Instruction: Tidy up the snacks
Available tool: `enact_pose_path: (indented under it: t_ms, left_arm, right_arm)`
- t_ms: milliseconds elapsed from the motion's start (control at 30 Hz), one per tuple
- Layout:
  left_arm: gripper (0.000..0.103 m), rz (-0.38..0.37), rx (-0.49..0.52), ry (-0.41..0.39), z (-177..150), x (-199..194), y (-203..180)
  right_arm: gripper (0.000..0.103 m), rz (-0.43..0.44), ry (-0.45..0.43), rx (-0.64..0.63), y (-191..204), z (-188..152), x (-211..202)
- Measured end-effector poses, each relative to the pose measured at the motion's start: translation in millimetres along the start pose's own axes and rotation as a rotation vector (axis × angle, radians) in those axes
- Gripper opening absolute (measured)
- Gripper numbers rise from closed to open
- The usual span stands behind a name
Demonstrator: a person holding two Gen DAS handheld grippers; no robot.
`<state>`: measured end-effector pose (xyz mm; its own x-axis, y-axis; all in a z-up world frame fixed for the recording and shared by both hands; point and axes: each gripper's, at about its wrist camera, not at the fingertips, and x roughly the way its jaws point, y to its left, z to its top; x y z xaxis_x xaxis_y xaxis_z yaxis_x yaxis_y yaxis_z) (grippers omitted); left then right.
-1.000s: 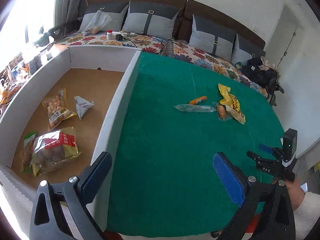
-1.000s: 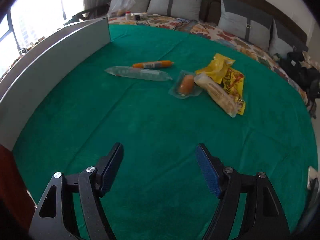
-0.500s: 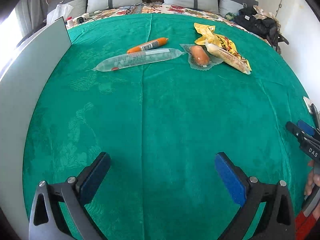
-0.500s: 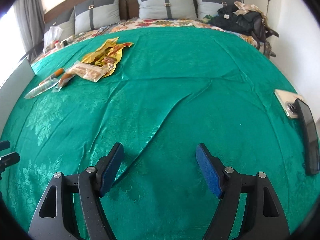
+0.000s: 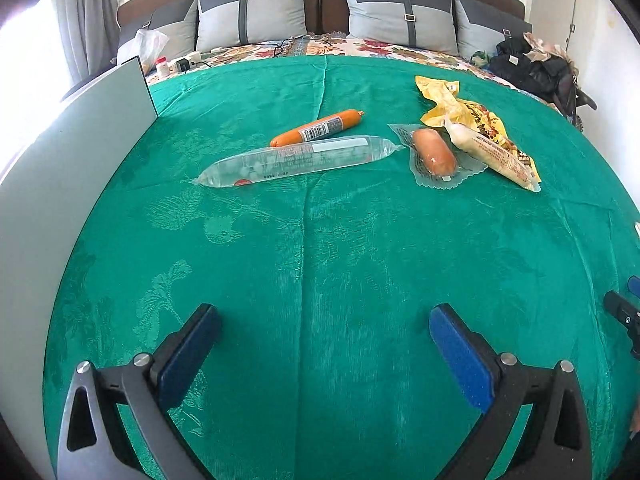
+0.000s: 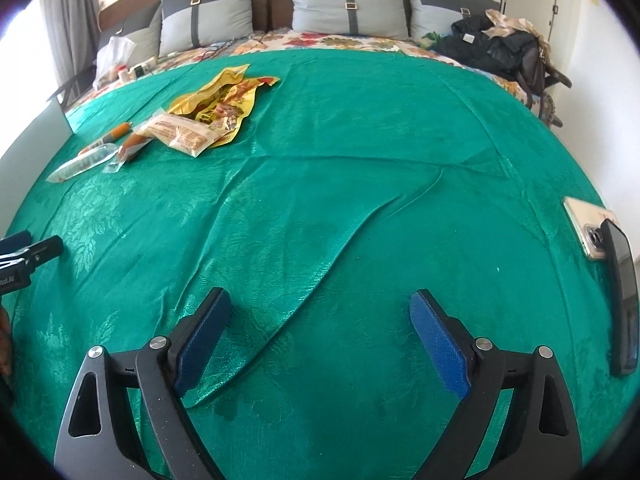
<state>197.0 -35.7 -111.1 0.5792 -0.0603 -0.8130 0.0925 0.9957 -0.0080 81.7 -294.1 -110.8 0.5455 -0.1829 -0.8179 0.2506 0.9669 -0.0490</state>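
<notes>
Several snacks lie on the green cloth [image 5: 320,260]: an orange sausage stick [image 5: 318,128], a long clear packet [image 5: 296,160], a short sausage in clear wrap [image 5: 434,156], a pale bread packet [image 5: 492,152] and a yellow wrapper [image 5: 452,100]. My left gripper [image 5: 324,320] is open over bare cloth, well short of them. My right gripper [image 6: 320,312] hangs over a crease in the cloth, its jaws opening wide with nothing between them. In the right wrist view the snacks sit far left, around the yellow wrapper [image 6: 224,96] and the bread packet [image 6: 180,134].
A white box wall [image 5: 60,184] runs along the left edge. Two phones [image 6: 592,232] lie at the cloth's right edge. Cushions [image 5: 256,12] line the bed head and a dark bag [image 5: 532,68] sits at the back right. The left gripper's tip [image 6: 28,252] shows at the left edge.
My left gripper swung right, away from the box, and dropped toward the snacks. My right gripper turned right onto bare cloth and its jaws spread wider.
</notes>
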Motion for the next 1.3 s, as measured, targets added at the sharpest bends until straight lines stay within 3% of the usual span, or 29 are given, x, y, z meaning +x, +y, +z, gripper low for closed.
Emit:
enact_pose_path:
  t_ms: [1300]
  left_arm:
    - [0.103,-0.001,-0.001,0.000,0.2,-0.2,0.5]
  right_arm:
    - [0.097,0.001,0.002,-0.001,0.0,0.6,-1.9]
